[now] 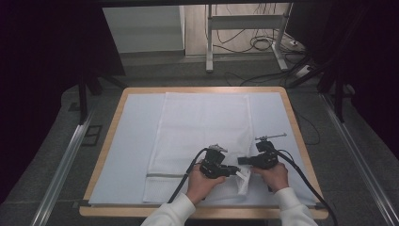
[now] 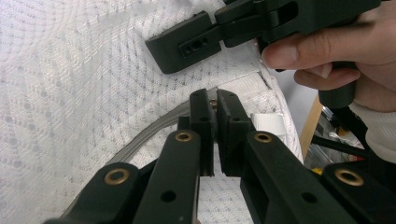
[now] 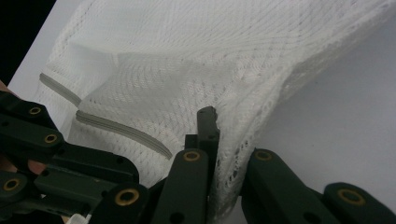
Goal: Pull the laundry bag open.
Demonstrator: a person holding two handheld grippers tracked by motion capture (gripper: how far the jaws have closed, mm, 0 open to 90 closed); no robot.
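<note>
White long sleeves [image 1: 175,212] with ribbed cuffs are worn on both forearms. The left gripper [image 1: 234,170] and the right gripper [image 1: 243,161] are built of matte black plastic, with flat linked bars joined by brass-coloured rivets [image 2: 183,136]. Small round holes are seen in the bars. A grey three-cornered plate [image 1: 217,148] is carried on top of the left one, and a black cable [image 1: 301,175] is trailed from each.
</note>
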